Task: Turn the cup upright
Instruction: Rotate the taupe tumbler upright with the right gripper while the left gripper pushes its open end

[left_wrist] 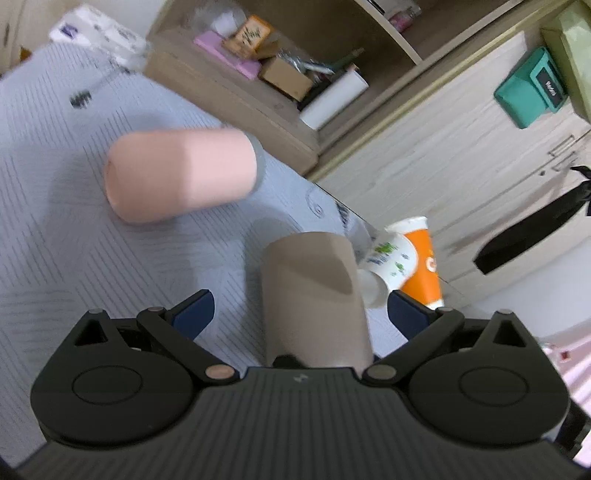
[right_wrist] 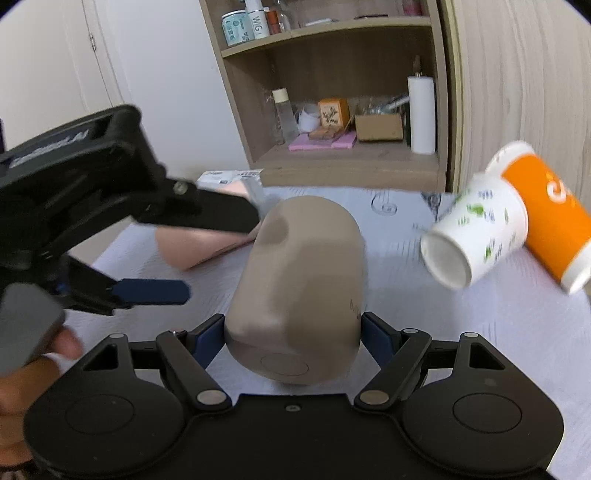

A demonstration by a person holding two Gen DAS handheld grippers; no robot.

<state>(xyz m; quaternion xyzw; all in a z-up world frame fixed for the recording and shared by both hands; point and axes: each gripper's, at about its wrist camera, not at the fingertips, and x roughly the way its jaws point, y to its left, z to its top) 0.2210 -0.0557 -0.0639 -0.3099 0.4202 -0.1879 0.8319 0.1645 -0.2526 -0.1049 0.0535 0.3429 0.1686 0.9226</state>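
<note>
A taupe cup (right_wrist: 299, 288) lies tilted on its side on the grey-white patterned table cover (right_wrist: 443, 332), its base toward the right wrist camera. My right gripper (right_wrist: 293, 334) is shut on the taupe cup near its base. The same cup (left_wrist: 314, 295) fills the gap between the fingers of my left gripper (left_wrist: 301, 314), which is open with both blue pads clear of it. The left gripper also shows in the right wrist view (right_wrist: 221, 254), open at the left of the cup. A pink cup (left_wrist: 181, 177) lies on its side behind.
A white printed paper cup (right_wrist: 476, 236) and an orange paper cup (right_wrist: 550, 218) lie on their sides at the right. A wooden shelf unit (right_wrist: 332, 92) with bottles, boxes and a paper roll stands behind the table. A tissue pack (left_wrist: 99, 33) lies at the far edge.
</note>
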